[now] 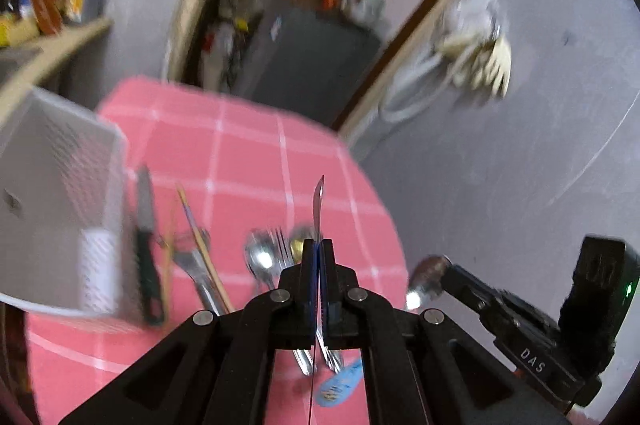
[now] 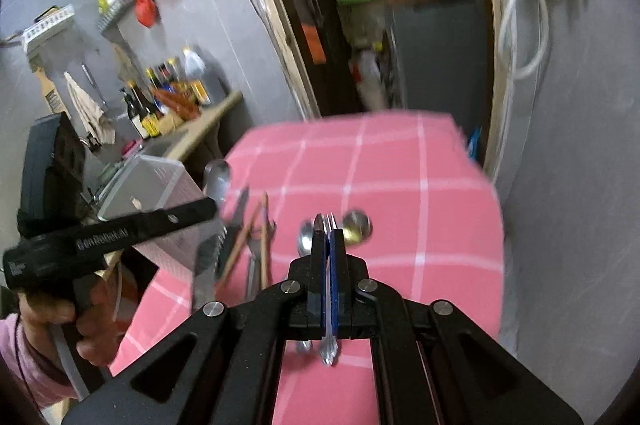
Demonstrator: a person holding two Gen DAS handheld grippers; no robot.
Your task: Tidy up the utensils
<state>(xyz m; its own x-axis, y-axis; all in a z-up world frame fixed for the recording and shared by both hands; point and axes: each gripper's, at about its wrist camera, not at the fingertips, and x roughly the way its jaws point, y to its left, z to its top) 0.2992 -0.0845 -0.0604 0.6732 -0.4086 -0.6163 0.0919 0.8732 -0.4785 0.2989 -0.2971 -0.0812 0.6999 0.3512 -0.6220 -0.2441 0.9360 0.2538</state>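
Carrying two utensils at once, I judge this the lift-and-carry step, with the white basket (image 1: 60,193) at my nine o'clock the likely home. My left gripper (image 1: 319,265) is clamped tight on a knife (image 1: 318,203), blade edge-on and pointing to twelve o'clock. My right gripper (image 2: 329,257) is pinched closed on a spoon (image 2: 329,349), its bowl seen at the left view's four o'clock. Both tilt downward above the pink table (image 2: 400,177), where more cutlery (image 1: 264,259) lies. Next, each piece needs swinging over the basket before release.
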